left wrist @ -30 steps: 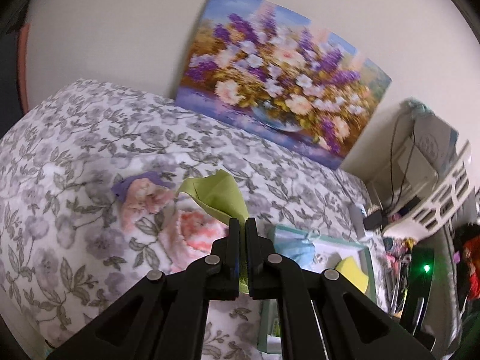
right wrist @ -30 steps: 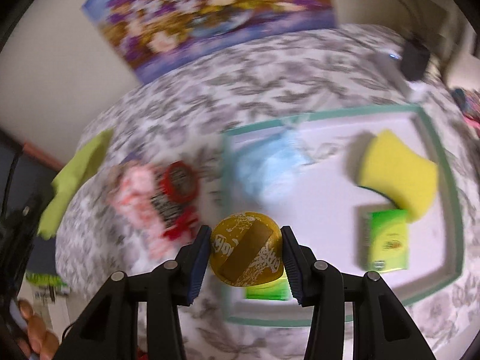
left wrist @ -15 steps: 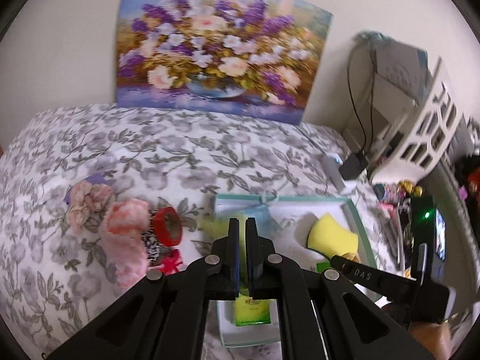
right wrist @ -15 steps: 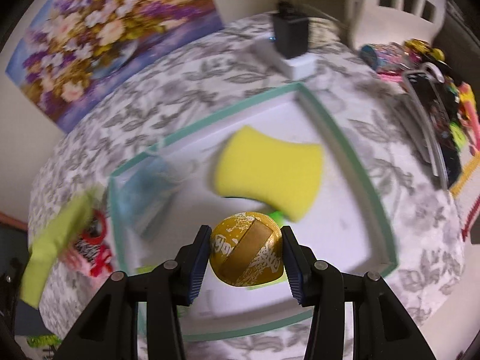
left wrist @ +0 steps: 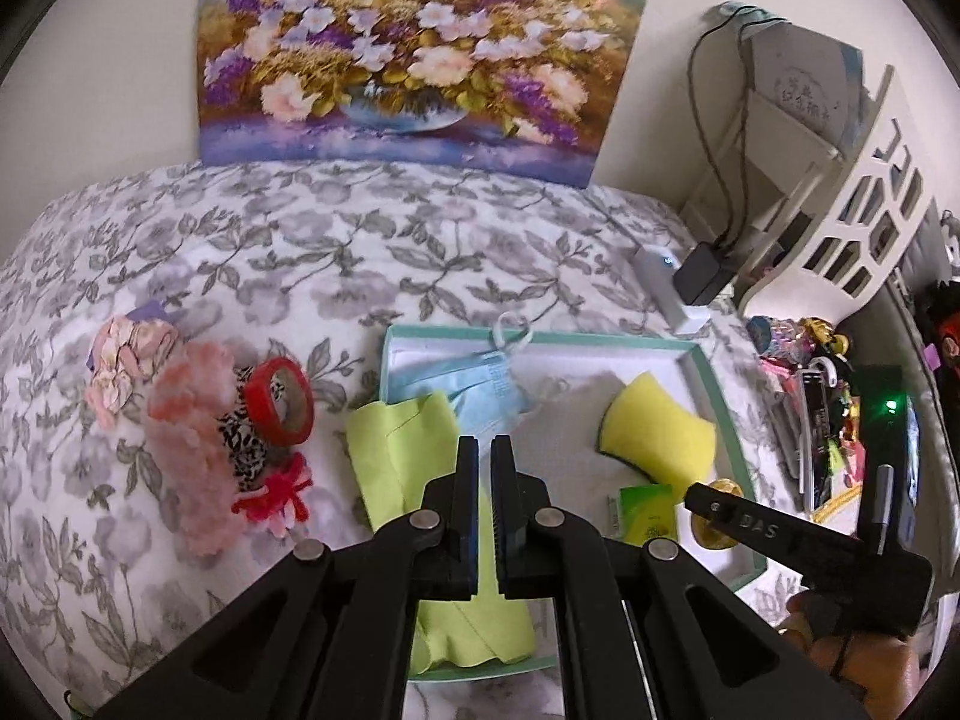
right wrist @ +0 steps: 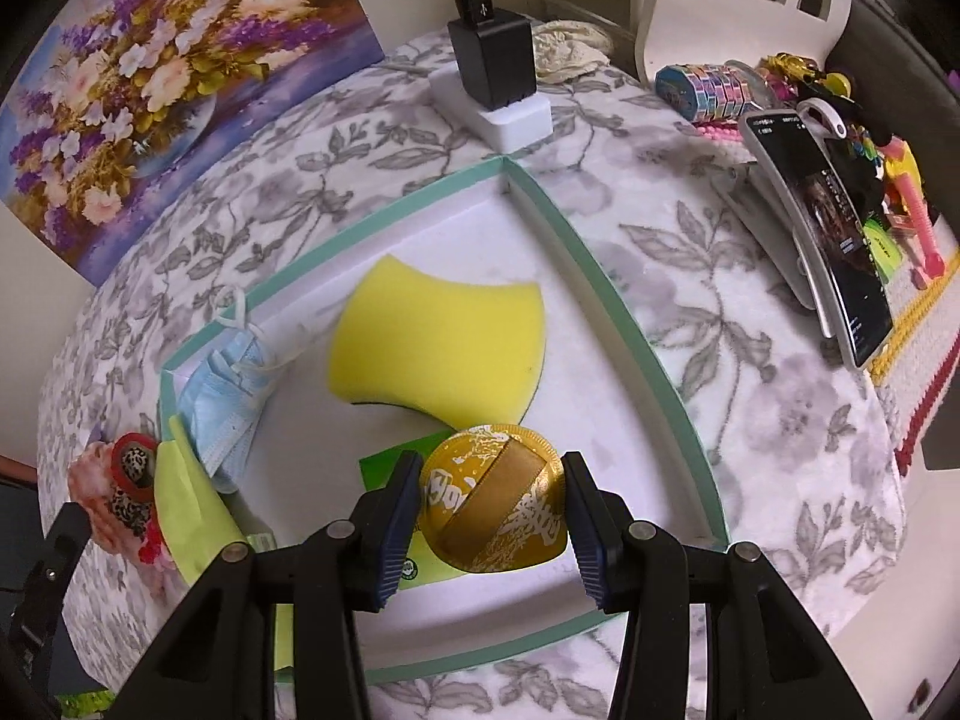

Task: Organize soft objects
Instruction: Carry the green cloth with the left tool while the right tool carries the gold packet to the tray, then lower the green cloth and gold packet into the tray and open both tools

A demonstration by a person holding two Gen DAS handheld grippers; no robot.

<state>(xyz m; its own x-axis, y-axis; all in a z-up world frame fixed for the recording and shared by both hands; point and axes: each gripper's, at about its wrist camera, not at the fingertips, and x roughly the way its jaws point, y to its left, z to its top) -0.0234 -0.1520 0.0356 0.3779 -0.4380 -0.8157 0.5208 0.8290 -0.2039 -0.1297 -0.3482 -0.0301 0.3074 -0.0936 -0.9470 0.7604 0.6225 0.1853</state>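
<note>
A white tray with a teal rim [left wrist: 714, 372] [right wrist: 606, 300] lies on the flowered bedspread. It holds a yellow sponge [left wrist: 660, 432] [right wrist: 438, 348], a blue face mask [left wrist: 480, 390] [right wrist: 222, 402] and a green packet [left wrist: 645, 510] [right wrist: 384, 462]. My left gripper [left wrist: 485, 450] is shut on a lime-green cloth [left wrist: 402, 456] [right wrist: 186, 510] that drapes over the tray's left edge. My right gripper [right wrist: 489, 474] is shut on a gold ball [right wrist: 495, 498] above the tray's near part. In the left wrist view, the right gripper shows at the right with the gold ball [left wrist: 720, 516] partly hidden.
Pink fluffy items [left wrist: 186, 426], a red tape roll [left wrist: 282, 399] and leopard and red scrunchies lie left of the tray. A black charger on a white power strip [right wrist: 498, 78] sits behind it. A phone [right wrist: 822, 228], toys and a white rack [left wrist: 840, 210] crowd the right side.
Both grippers swung right across the bed to over the tray and tilted down. The lime cloth came along with the left gripper and now drapes onto the tray. The ball stays gripped.
</note>
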